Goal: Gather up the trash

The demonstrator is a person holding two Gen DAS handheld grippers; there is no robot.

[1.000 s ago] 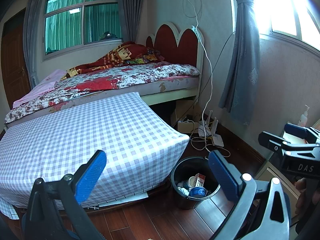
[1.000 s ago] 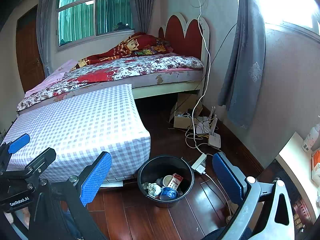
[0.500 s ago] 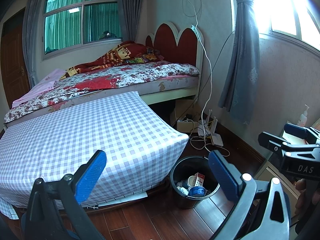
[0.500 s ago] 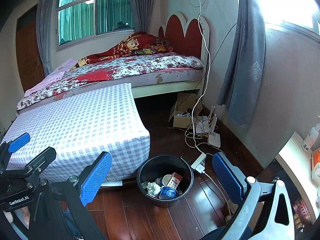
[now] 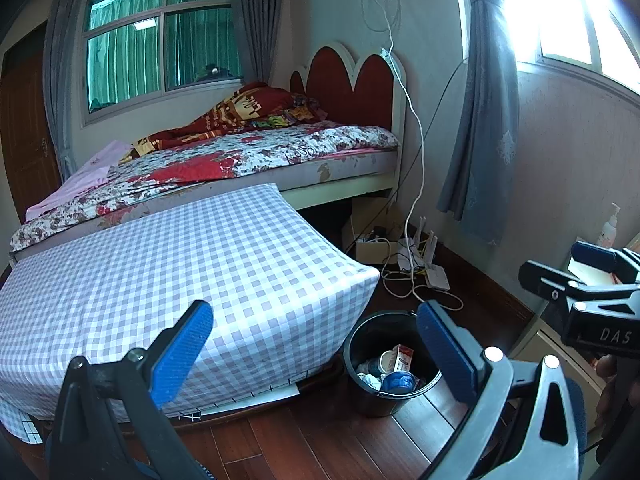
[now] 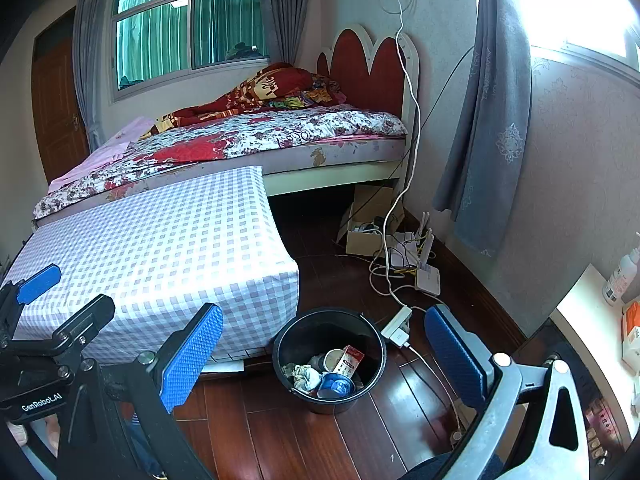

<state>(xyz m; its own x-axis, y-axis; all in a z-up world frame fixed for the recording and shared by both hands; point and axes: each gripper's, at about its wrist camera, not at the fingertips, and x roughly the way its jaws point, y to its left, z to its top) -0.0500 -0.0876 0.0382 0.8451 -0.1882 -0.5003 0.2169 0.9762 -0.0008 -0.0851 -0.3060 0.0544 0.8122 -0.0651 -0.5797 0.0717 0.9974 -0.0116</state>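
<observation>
- Both grippers are held up over the wood floor, pointed at the corner of the checkered mattress. Neither is near anything grabbable.
- Left gripper: blue pads spread wide, nothing between them. Right gripper: same deal, jaws wide apart and empty.
- The trash that I can actually see is already in the black bin, which stands on the floor just beside the mattress corner. In there: a small red-and-white carton, a blue cup or lid, some crumpled white stuff, and a round cup behind it.
- In the left view the same bin sits between the pads, toward the right-hand one.
- My guess on the step: either it's all collected and this is the wrap-up, or it's a scan of the room for more. I can't spot any loose litter on the floor or the mattress from these two angles.
- The cardboard box, the power strip and the tangle of white cables by the wall look like in-use stuff, not trash, so I'd leave them.
- Next move, if anything: look around more, since the little table at the right edge is mostly cut off. If the bin itself has to be carried out, one gripper needs to come down and close on the rim, keeping clear of the cable next to it.
</observation>
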